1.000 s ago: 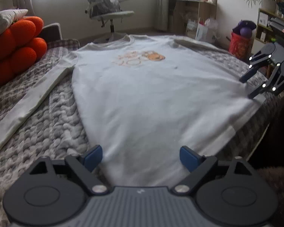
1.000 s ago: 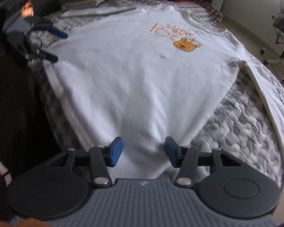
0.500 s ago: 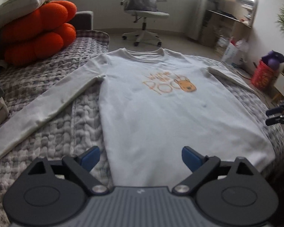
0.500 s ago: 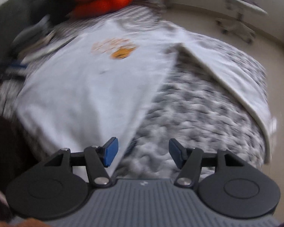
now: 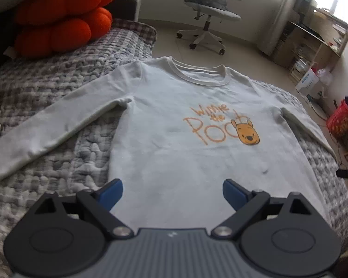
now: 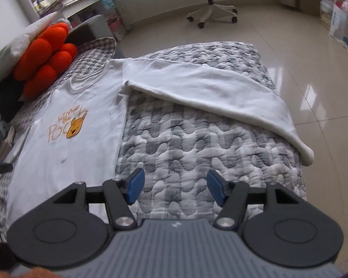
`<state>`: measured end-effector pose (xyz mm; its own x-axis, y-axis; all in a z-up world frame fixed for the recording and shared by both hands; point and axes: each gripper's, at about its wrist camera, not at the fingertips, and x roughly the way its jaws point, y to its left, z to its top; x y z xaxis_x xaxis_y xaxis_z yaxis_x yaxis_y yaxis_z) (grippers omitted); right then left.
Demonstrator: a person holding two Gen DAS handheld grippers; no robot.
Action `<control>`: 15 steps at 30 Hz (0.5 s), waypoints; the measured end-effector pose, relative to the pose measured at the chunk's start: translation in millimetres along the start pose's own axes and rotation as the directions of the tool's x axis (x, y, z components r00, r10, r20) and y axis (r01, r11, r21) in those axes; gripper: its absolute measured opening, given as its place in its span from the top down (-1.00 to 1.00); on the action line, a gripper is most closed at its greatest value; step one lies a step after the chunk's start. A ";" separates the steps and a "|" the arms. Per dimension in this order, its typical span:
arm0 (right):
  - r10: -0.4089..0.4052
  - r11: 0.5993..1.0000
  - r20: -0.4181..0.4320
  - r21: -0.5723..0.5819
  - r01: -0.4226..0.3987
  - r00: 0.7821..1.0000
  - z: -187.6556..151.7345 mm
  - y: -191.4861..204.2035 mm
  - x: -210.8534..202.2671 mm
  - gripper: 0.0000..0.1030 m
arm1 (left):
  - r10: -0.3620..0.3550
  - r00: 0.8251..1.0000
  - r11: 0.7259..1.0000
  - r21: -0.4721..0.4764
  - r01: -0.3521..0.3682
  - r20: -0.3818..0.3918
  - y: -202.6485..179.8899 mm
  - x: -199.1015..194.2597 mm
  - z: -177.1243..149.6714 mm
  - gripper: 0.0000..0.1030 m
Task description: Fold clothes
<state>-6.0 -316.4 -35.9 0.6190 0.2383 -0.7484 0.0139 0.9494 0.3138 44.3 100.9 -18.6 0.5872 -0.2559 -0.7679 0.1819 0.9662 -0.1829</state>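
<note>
Lying: white shirt [image 5: 174, 125] face up and flat on the quilted bed [image 5: 46, 88], collar away from the grippers, print on the chest.
Sleeves: both stretched out sideways; in the right wrist view the right sleeve [image 6: 211, 88] runs across the quilt to the bed's far corner, its cuff curled near the edge.
Left gripper [image 5: 172, 191]: hovers over the lower body of the shirt, fingers spread wide, nothing between them.
Right gripper [image 6: 172, 186]: hovers over bare quilt between the shirt's side seam and that sleeve, fingers apart and empty.
Stage: folding looks not yet begun; no part of the shirt is turned over.
Handling: soft, light knit, judged limp; it will droop and drag when lifted, and may cling to the textured quilt, so a one-point lift could bunch it.
Where to grip: likely the sleeve near the cuff or at the shoulder seam, pinching the thicker hemmed edges; the ribbed collar and bottom hem also offer firm bites.
Risk: pinching the quilt along with the fabric.
</note>
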 end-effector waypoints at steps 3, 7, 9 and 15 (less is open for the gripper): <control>0.000 1.000 0.004 0.018 0.000 1.000 1.2 0.0 3.7 -0.31 | 0.000 1.000 1.000 -0.030 0.000 -0.006 -4.4 5.4 6.0 -0.82; -0.007 0.999 0.021 0.052 0.005 1.000 1.7 0.1 10.3 -0.34 | 0.037 0.999 0.998 -0.042 -0.036 0.008 -16.0 9.5 13.4 -0.82; -0.011 0.998 0.024 0.064 0.009 1.000 2.1 0.5 14.6 -0.34 | 0.039 0.999 0.998 -0.041 -0.038 0.014 -22.2 10.5 15.5 -0.83; -0.029 0.996 0.048 0.087 0.025 0.998 5.8 2.3 19.3 -0.34 | 0.049 0.998 0.998 -0.042 -0.048 0.029 -40.4 15.2 24.2 -0.84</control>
<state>10.4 -310.7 -46.2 0.6556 0.2005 -0.7280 0.0973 0.9336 0.3448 64.9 57.2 -8.0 0.6180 -0.2093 -0.7578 0.1204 0.9777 -0.1718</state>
